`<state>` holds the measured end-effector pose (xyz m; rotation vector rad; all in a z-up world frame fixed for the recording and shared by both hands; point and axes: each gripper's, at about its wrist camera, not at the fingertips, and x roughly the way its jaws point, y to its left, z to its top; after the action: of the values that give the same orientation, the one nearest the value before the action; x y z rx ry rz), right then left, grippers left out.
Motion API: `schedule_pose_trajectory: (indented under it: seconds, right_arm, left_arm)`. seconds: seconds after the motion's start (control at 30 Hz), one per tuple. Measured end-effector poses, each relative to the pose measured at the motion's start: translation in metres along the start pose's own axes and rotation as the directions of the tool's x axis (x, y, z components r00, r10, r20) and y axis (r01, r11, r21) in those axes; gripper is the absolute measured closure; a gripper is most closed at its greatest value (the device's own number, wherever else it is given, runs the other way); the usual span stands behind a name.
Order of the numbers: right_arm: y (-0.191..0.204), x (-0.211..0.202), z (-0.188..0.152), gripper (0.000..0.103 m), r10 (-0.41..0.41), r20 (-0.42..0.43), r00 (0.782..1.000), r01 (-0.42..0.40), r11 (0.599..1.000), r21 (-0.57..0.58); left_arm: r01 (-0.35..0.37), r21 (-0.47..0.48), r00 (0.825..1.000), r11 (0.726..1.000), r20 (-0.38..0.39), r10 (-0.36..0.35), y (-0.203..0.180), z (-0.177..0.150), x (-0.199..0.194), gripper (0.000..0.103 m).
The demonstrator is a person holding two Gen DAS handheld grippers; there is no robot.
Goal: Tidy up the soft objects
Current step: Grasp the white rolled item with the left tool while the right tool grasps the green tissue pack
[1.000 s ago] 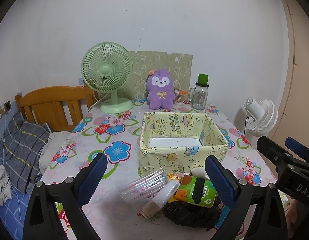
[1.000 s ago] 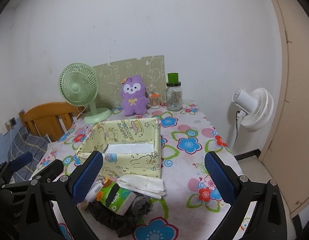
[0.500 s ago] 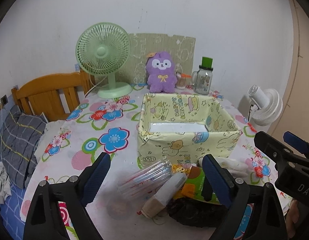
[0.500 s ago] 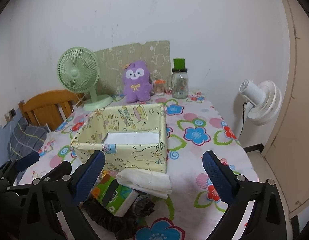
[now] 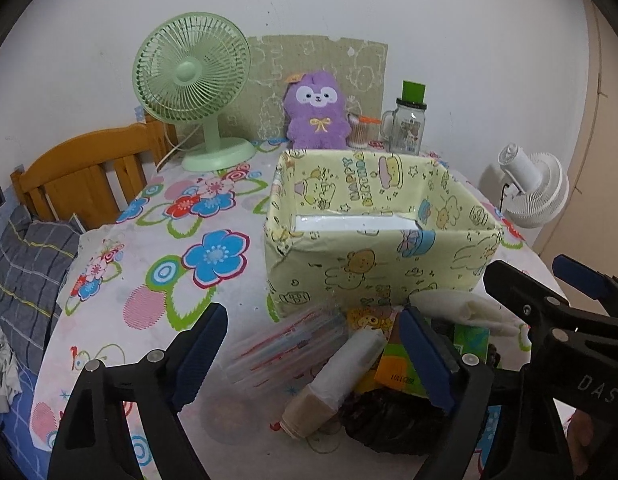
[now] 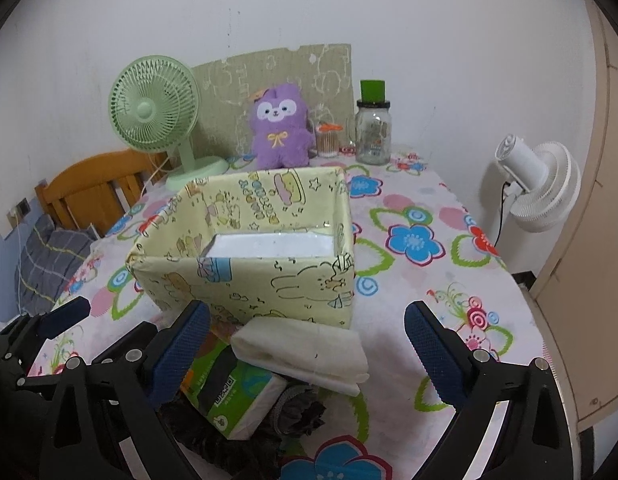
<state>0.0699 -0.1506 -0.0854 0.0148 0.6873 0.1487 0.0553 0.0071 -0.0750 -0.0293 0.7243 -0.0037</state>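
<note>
Soft items lie heaped on the floral-clothed worktop (image 5: 157, 240) in front of the yellow cartoon-print box (image 5: 373, 240). From the left: a clear packet of straws (image 5: 285, 344), a paper-wrapped roll (image 5: 337, 380), a green tissue pack (image 6: 233, 396) on dark fabric (image 5: 389, 420), and a folded white cloth (image 6: 305, 352). Left claw (image 5: 313, 352): jaws closing, nothing gripped. Right claw (image 6: 305, 348): jaws apart, empty, over the cloth.

A green desk fan (image 5: 191, 76) is seen at upper left, a glass jar (image 5: 407, 126) at upper centre. A white fan (image 6: 539, 186) is seen at right, a wooden chair (image 5: 85, 174) at left.
</note>
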Motion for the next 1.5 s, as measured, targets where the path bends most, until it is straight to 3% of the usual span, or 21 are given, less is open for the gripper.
schedule_pose_trajectory:
  seconds: [0.47, 0.57, 0.87, 1.07, 1.33, 1.5]
  right_arm:
    - [0.01, 0.012, -0.015, 0.007, 0.034, -0.051, 0.998, -0.035, 0.999, -0.015]
    - [0.013, 0.012, -0.018, 0.008, 0.039, -0.059, 0.998, -0.04, 0.999, -0.019]
    - [0.024, 0.013, -0.031, 0.012, 0.043, -0.099, 0.994, -0.046, 0.998, -0.034]
    - [0.03, 0.015, -0.038, 0.02, 0.053, -0.124, 0.991, -0.057, 0.998, -0.027]
    - [0.04, 0.019, -0.04, 0.029, 0.047, -0.137, 0.989, -0.052, 0.998, -0.037]
    - [0.043, 0.018, -0.041, 0.034, 0.046, -0.135, 0.99, -0.052, 0.998, -0.043]
  left_arm:
    - [0.022, 0.043, 0.997, 0.999, -0.076, -0.019, -0.004, -0.019, 0.017, 0.024]
    - [0.026, 0.048, 0.996, 0.998, -0.086, -0.022, -0.004, -0.021, 0.018, 0.032]
    - [0.063, 0.038, 0.993, 0.997, -0.104, -0.059, -0.001, -0.029, 0.018, 0.041]
    - [0.086, 0.039, 0.99, 0.995, -0.117, -0.081, -0.001, -0.033, 0.02, 0.058]
    - [0.107, 0.025, 0.986, 0.994, -0.127, -0.103, 0.004, -0.035, 0.024, 0.064]
    - [0.129, 0.027, 0.985, 0.991, -0.121, -0.125, 0.003, -0.036, 0.022, 0.076]
